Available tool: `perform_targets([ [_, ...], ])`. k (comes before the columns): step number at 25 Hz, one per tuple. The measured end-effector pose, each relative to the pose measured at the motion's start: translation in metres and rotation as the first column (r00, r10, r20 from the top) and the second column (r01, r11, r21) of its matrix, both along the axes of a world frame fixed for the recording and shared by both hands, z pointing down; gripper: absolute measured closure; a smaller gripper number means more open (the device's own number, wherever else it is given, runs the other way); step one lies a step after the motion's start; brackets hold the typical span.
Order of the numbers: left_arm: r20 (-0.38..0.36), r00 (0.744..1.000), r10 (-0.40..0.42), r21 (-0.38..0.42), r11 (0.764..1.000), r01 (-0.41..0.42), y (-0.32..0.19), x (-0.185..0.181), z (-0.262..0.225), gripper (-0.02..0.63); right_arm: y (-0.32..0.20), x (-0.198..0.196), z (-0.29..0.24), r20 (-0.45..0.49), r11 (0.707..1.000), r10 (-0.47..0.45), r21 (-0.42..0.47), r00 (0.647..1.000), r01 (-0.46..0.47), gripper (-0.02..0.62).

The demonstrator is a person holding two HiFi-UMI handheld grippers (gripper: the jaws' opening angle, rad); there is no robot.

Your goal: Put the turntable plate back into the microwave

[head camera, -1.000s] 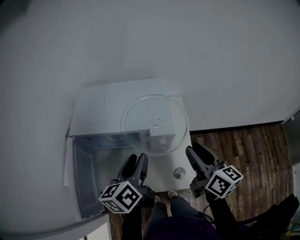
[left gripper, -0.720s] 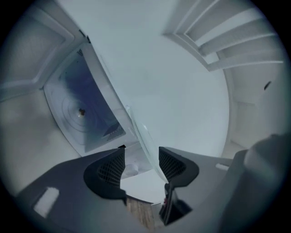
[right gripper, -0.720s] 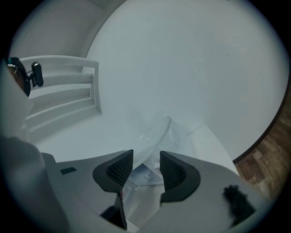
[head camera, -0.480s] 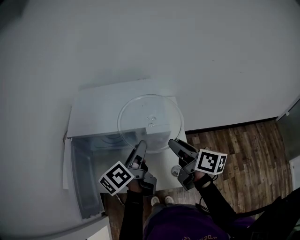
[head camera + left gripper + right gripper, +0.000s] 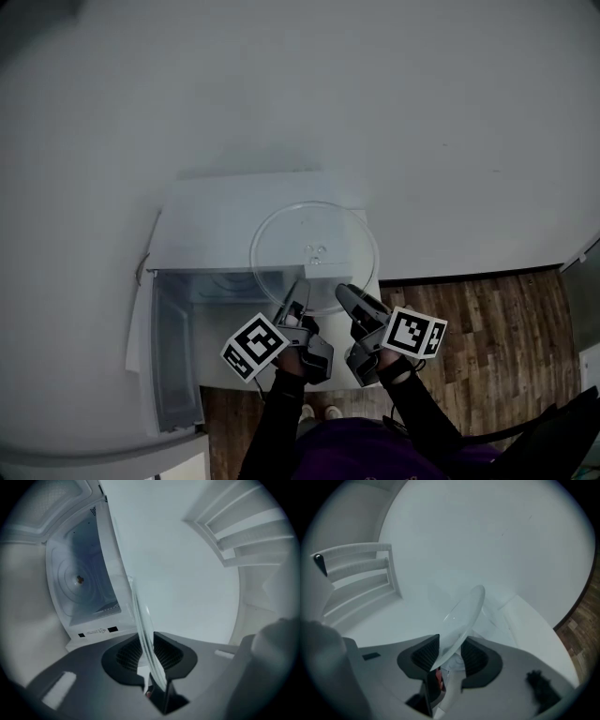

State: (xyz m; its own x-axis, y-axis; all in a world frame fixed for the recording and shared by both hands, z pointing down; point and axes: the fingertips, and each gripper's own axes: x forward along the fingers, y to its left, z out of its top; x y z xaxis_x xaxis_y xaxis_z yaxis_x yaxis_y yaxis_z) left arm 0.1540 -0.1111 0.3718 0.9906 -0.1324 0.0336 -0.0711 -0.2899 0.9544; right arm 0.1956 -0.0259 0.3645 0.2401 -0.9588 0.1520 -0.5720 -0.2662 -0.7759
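Turntable plate [image 5: 314, 248] lies atop the microwave [image 5: 206, 225], overhanging its front. My left gripper [image 5: 298, 292] is closing onto the rim at 7 o'clock. My right gripper [image 5: 349, 295], wider, is closing around it at 5 o'clock, for a balanced lift.

Wall [image 5: 422, 112]: plain pale grey, fills the head view from 9 round to 3 o'clock. Floor [image 5: 497, 319]: dark wood planks, 4 o'clock. Dark skirting strip [image 5: 469, 274] where they meet. White stepped slats [image 5: 361, 578] at 9 o'clock, right gripper view. Light dim, even.
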Motion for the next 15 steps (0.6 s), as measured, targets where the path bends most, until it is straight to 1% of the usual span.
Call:
perform_targets([
  [1, -0.013, 1.0, -0.006, -0.02, 1.0, 0.006, 0.0, 0.0, -0.001, 0.546, -0.001, 0.0, 0.0, -0.004, 1.0, -0.002, -0.002, 1.0, 0.002, 0.447],
  [3, -0.023, 1.0, -0.014, -0.039, 0.999, 0.013, -0.001, 0.0, -0.002, 0.552, -0.002, 0.0, 0.001, -0.004, 1.0, 0.0, -0.005, 1.0, 0.0, 0.453],
  [8, -0.049, 0.997, -0.056, -0.032, 0.998, 0.055, 0.003, 0.0, -0.005, 0.555, 0.001, 0.005, -0.002, 0.028, 1.0, 0.012, 0.022, 1.0, -0.013, 0.468],
  [12, -0.113, 0.993, -0.031, -0.068, 0.997, 0.023, 0.007, -0.005, -0.004, 0.564, 0.003, 0.001, 0.002, 0.047, 0.999, 0.008, 0.044, 0.999, -0.01, 0.48],
  [15, -0.157, 0.987, -0.034, -0.053, 0.998, 0.026, 0.013, -0.009, -0.005, 0.566, 0.009, -0.002, 0.004, 0.072, 0.997, 0.003, 0.079, 0.997, -0.008, 0.486],
])
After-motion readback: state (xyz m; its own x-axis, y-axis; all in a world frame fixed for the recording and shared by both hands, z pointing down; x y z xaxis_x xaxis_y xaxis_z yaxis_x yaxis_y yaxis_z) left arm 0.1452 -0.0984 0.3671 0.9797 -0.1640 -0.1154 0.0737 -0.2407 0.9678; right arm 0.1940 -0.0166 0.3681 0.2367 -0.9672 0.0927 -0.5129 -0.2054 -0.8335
